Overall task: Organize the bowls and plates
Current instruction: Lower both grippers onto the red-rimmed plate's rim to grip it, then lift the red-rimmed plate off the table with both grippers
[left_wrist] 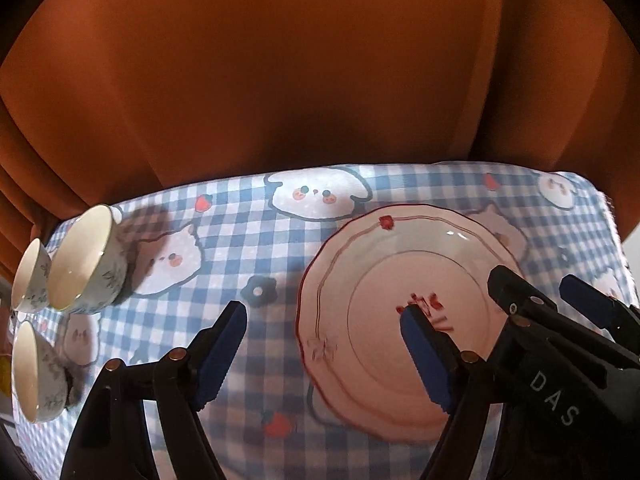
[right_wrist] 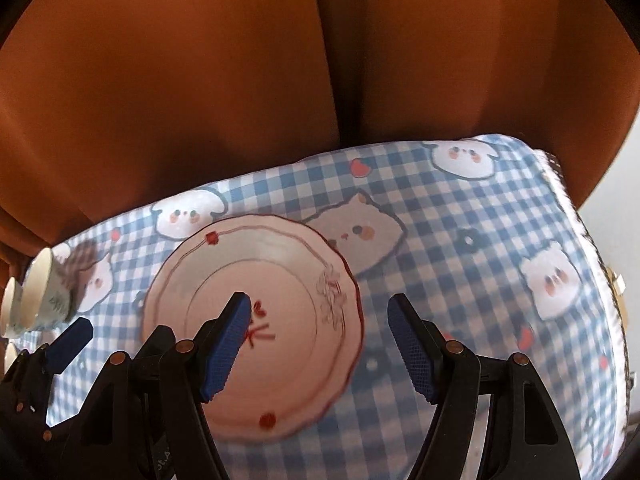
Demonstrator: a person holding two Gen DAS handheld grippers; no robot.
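Plate [left_wrist: 384, 308]: centre-right, flat on checked cloth [left_wrist: 240, 240].
Bowls [left_wrist: 86, 260]: three, left edge.
Left gripper [left_wrist: 324, 316]: jaws wide, empty.
Right gripper [right_wrist: 320, 308]: jaws wide, empty.

Plate [left_wrist: 384, 312] flat on tablecloth [left_wrist: 248, 240] — three bowls [left_wrist: 84, 260] clustered well left of it

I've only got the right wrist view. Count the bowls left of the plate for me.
Observer: Three on the cloth: far bowl, middle bowl, near bowl.
Operator: Report the left gripper.
Observer: The left gripper is open, with nothing between its fingers.
Operator: Say where it hangs.
Observer: One finger is over the plate, the other over bare cloth.
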